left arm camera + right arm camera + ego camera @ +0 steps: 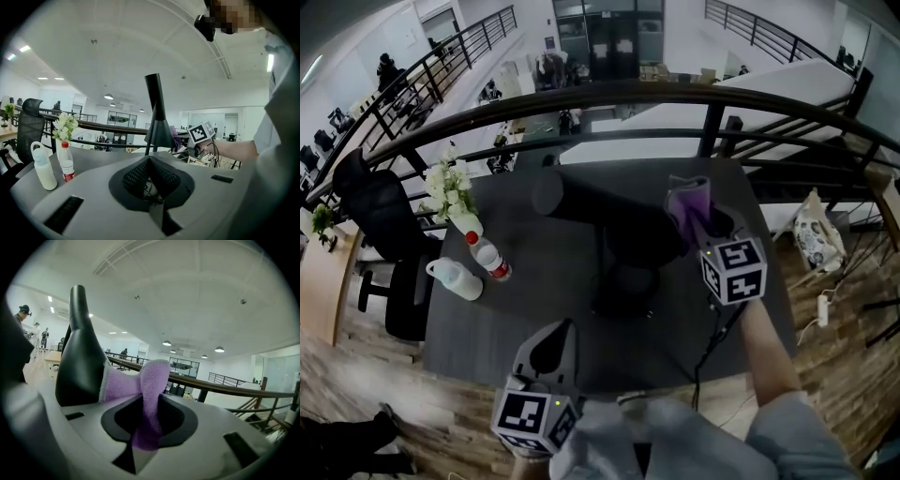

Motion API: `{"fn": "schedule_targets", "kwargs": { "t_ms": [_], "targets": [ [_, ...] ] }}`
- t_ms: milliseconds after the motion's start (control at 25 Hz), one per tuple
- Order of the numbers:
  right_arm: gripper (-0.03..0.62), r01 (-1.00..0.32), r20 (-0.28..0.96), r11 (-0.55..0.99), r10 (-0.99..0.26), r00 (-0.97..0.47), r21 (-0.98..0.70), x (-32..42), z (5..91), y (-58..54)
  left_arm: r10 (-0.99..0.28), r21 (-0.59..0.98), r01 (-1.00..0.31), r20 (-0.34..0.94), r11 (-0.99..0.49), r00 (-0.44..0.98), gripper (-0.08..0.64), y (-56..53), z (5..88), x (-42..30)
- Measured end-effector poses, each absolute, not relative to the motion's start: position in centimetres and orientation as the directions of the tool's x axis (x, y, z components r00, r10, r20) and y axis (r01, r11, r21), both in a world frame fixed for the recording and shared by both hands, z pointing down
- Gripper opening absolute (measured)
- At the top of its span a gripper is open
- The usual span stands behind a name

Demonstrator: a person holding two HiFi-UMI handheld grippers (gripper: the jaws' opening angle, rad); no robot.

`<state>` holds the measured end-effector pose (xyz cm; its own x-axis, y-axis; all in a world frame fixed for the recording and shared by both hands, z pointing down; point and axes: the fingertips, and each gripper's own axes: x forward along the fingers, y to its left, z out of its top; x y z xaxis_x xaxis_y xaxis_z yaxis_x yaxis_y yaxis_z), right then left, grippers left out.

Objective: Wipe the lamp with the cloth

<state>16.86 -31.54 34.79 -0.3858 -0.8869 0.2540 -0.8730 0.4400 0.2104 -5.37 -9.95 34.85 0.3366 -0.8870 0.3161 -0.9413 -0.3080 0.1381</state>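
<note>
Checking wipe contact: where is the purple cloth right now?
In the head view, right of centre, the purple cloth is clamped in the right hand-held gripper, pressed against the shade of the black lamp.

We're holding left gripper (pixel 555 345) low near body, jaws together, empty; right gripper (pixel 705 220) out front, arm stretched, pinching cloth (pixel 686 202).

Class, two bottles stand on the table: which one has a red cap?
The clear bottle next to the flowers has the red cap, and also a red label. The other bottle, farther from the flowers, is white all over.
</note>
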Motion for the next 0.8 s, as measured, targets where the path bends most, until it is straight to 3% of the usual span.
{"fn": "schedule_targets", "kwargs": {
  "t_ms": [800],
  "targets": [
    [0.091,-0.713,0.049,0.586,-0.784,-0.619,0.384,7.8,22.6,-26.6,-0.894,0.133,-0.933,0.269,-0.335,0.359,0.009,-10.0,34.0,-5.5]
  ]
}}
